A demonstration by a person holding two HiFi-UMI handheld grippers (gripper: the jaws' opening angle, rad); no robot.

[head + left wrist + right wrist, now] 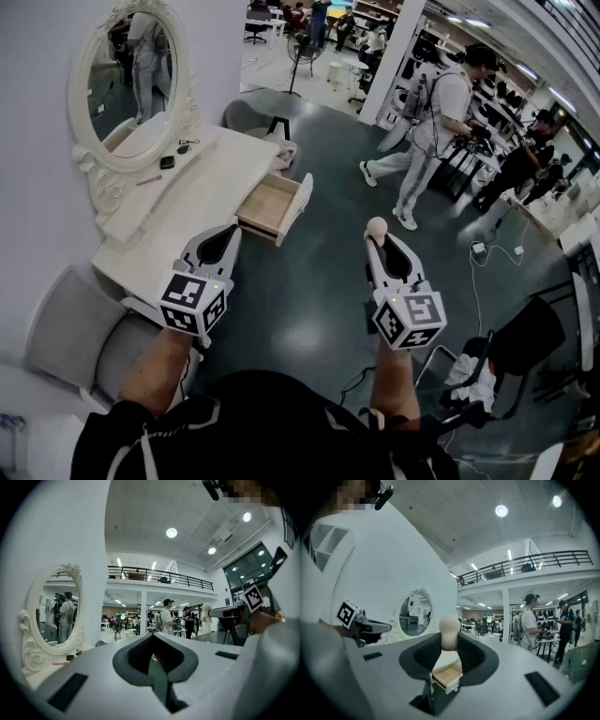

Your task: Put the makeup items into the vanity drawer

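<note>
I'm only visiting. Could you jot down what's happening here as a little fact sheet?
Right gripper: shut on a beige makeup sponge
Left gripper: shut, nothing in it
Drawer: pulled open, its wooden bottom bare where visible
Vanity top: a small dark item and a pink stick near the oval mirror

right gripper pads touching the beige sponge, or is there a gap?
Touching. In its own view, the right gripper has both pads pressed against the beige sponge, with no gap.

Open lab hall with mezzanine railing (154, 572) and staged vanity (197, 187).
</note>
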